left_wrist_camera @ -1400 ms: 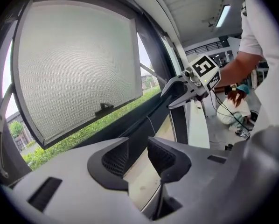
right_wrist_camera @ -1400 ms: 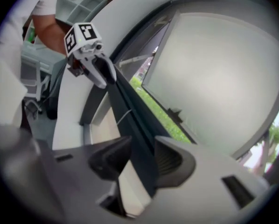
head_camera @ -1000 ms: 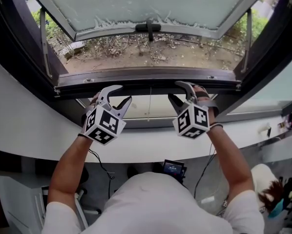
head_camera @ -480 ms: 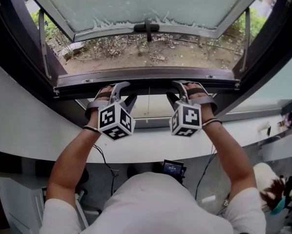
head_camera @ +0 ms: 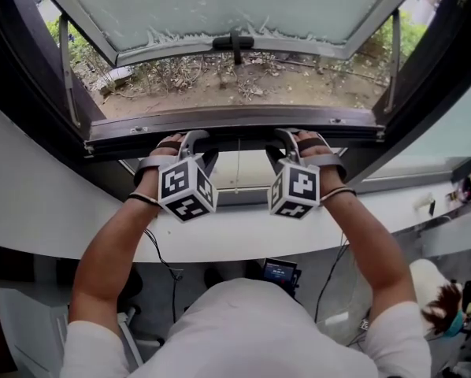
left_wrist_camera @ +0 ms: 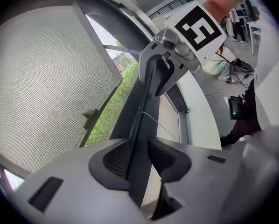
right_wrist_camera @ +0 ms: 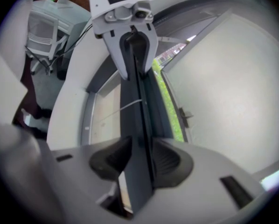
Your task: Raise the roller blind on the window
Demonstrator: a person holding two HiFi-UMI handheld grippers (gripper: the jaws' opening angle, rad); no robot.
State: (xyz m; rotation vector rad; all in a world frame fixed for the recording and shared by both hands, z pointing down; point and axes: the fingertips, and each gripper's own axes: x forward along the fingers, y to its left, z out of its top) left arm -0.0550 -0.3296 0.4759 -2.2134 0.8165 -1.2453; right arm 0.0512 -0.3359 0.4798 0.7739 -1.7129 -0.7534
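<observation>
Dark and flat, the long narrow bottom bar (right_wrist_camera: pixel 137 104) of the roller blind runs level across the foot of the open window, just above the broad white curved sill (head_camera: pixel 31 199). Both of the 2 grippers are on it, near its middle and a little apart from each other.

The grey left gripper (head_camera: pixel 203 143), whose white marker cube (head_camera: pixel 187 189) with black squares faces the head camera, has the bar between its 2 ribbed black pads (left_wrist_camera: pixel 116 157). Its jaws are closing, and the pads stand close on either side of the bar without plainly pressing it. The grey right gripper (head_camera: pixel 276 142) is the same: the bar is between its pads, the jaws are closing, and no firm clamp can be seen.

A thin pale cord (head_camera: pixel 237 168) hangs from the bar between the 2 grippers. Beyond the bar, the grey-framed window sash (head_camera: pixel 235 6) with its frosted pane tilts outward, with a dark handle (head_camera: pixel 235 44) at the middle of its lower edge. Under the sash lies bare brown ground (head_camera: pixel 243 85) strewn with dry twigs. The blind's cloth cannot be told apart from the pane in any view.
</observation>
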